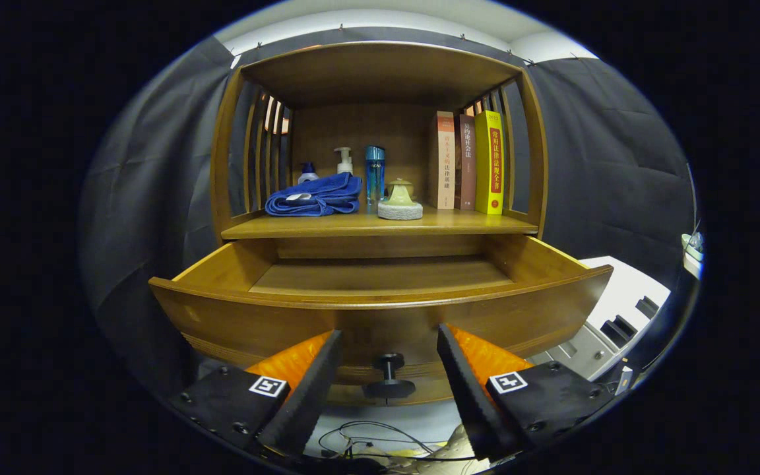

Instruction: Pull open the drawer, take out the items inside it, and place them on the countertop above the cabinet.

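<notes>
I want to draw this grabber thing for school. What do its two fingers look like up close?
The gripper has two long, wedge-shaped fingers that narrow toward the tips. Their inner faces are ridged like little teeth. Each finger sits on a flat block with small round screws, and each block wears a square black-and-white marker. The fingers stand apart, open, on either side of the drawer's knob.

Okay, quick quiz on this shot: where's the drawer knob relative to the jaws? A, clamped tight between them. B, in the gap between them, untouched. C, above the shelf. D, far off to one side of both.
B: the knob on the pulled-out drawer sits in the gap of the open gripper, with clear space to each of the jaws.
</notes>
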A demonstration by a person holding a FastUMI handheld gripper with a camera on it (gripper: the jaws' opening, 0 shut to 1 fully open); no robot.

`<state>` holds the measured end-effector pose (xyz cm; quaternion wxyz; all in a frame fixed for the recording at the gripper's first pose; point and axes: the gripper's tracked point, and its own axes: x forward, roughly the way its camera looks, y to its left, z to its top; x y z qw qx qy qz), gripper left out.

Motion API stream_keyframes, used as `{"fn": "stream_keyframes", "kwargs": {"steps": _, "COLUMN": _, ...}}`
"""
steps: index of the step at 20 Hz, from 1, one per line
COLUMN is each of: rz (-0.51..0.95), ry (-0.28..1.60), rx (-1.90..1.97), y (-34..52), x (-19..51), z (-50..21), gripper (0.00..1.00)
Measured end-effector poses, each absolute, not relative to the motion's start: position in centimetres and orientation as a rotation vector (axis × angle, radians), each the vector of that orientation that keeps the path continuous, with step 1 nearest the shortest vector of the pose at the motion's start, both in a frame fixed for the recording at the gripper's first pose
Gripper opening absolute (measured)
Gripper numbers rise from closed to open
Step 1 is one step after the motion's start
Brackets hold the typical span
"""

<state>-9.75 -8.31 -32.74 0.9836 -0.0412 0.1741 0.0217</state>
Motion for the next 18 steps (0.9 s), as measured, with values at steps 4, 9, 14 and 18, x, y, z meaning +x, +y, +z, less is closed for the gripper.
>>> {"fn": "stream_keyframes", "kwargs": {"steps": 4, "rz": 0.027, "ry": 0.342, "rx": -0.086, "y": -8.1, "x": -7.9, "z": -32.5, "gripper": 0.96}}
{"fn": "stream_keyframes", "kwargs": {"steps": 9, "rz": 0.006, "ry": 0.345, "rx": -0.070, "y": -7.8, "x": -4.8, "z": -33.0, "gripper": 0.97}}
{"fn": "stream_keyframes", "kwargs": {"steps": 14, "rz": 0.001, "ry": 0.350, "rx": -0.079, "y": -7.7, "x": -2.1, "z": -33.6, "gripper": 0.96}}
{"fn": "stream_keyframes", "kwargs": {"steps": 18, "rz": -0.013, "ry": 0.355, "rx": -0.085, "y": -7.5, "x": -0.1, "z": -34.2, "gripper": 0.96}}
